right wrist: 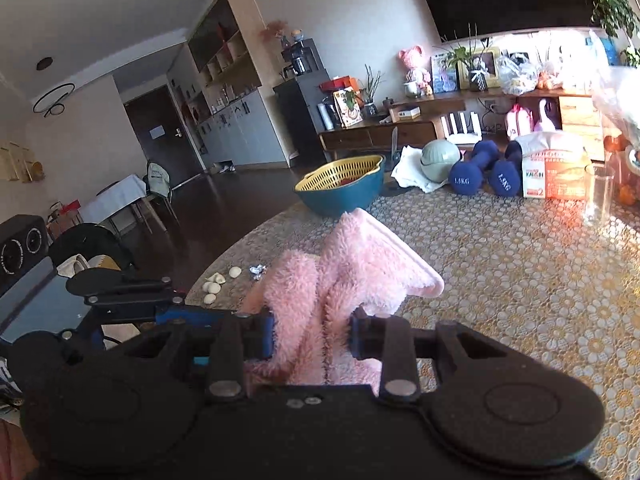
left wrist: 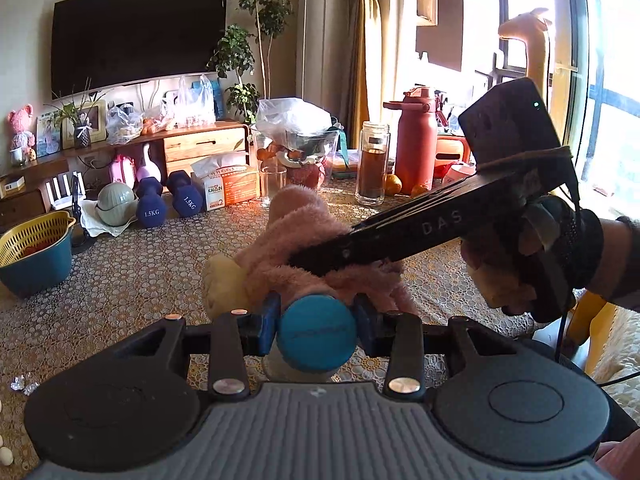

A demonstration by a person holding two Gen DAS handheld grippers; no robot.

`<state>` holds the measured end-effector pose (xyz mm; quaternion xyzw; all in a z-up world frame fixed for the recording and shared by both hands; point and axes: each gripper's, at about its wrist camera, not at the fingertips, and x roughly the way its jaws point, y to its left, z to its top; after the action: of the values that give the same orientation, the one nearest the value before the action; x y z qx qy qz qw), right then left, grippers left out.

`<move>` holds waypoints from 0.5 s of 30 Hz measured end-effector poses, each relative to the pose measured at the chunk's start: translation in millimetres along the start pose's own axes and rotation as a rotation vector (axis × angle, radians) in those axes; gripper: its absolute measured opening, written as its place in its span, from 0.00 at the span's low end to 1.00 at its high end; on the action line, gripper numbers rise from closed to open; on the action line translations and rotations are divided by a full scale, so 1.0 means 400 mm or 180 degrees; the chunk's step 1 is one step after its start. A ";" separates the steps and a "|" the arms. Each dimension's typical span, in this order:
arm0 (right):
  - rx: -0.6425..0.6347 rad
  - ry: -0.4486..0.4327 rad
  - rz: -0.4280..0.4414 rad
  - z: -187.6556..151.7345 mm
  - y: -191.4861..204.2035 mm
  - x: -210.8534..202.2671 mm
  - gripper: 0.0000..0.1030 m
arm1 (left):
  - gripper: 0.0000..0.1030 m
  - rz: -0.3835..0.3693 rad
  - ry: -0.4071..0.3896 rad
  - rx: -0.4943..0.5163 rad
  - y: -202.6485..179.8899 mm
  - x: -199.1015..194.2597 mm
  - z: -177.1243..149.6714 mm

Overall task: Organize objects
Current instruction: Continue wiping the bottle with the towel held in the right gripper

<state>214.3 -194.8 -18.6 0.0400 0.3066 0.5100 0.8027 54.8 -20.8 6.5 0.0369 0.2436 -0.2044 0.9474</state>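
Note:
My left gripper (left wrist: 316, 322) is shut on a bottle with a round blue cap (left wrist: 316, 338), held over the table. A fluffy pink cloth (left wrist: 296, 236) is draped just beyond the bottle. My right gripper (right wrist: 312, 334) is shut on that pink cloth (right wrist: 344, 276) and holds it bunched above the table; in the left wrist view its black body (left wrist: 424, 228) reaches in from the right into the cloth. A cream plush part (left wrist: 224, 284) shows beside the cloth.
The lace-covered table (left wrist: 140, 276) carries a yellow-and-teal strainer bowl (right wrist: 340, 188), blue dumbbells (right wrist: 472, 172), an orange box (right wrist: 556, 178), a drinking glass (left wrist: 274, 186), a tea jar (left wrist: 373, 164) and a red flask (left wrist: 416, 142). Small dumplings (right wrist: 212, 286) and foil lie near the edge.

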 end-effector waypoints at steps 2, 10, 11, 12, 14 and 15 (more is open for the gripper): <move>0.0107 0.0052 0.0047 -0.009 -0.013 0.020 0.31 | 0.38 0.0000 -0.0002 -0.0002 0.000 0.000 0.000; 0.0264 0.0137 0.0096 -0.021 -0.040 0.071 0.31 | 0.38 -0.0029 -0.0004 -0.0046 0.008 0.005 0.008; 0.0289 0.0150 0.0093 -0.021 -0.045 0.077 0.31 | 0.38 -0.0033 -0.0007 -0.0051 0.008 0.006 0.009; 0.0314 0.0164 0.0083 -0.023 -0.049 0.084 0.31 | 0.38 -0.0037 -0.0010 -0.0059 0.009 0.007 0.008; 0.0355 0.0199 0.0047 -0.027 -0.059 0.099 0.31 | 0.38 -0.0044 -0.0018 -0.0073 0.012 0.007 0.010; 0.0379 0.0216 0.0020 -0.031 -0.065 0.107 0.31 | 0.38 -0.0048 -0.0020 -0.0081 0.013 0.008 0.010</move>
<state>240.8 -174.2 -57.5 0.0713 0.3633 0.4945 0.7864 61.2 -17.8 8.4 0.0223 0.2435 -0.2085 0.9470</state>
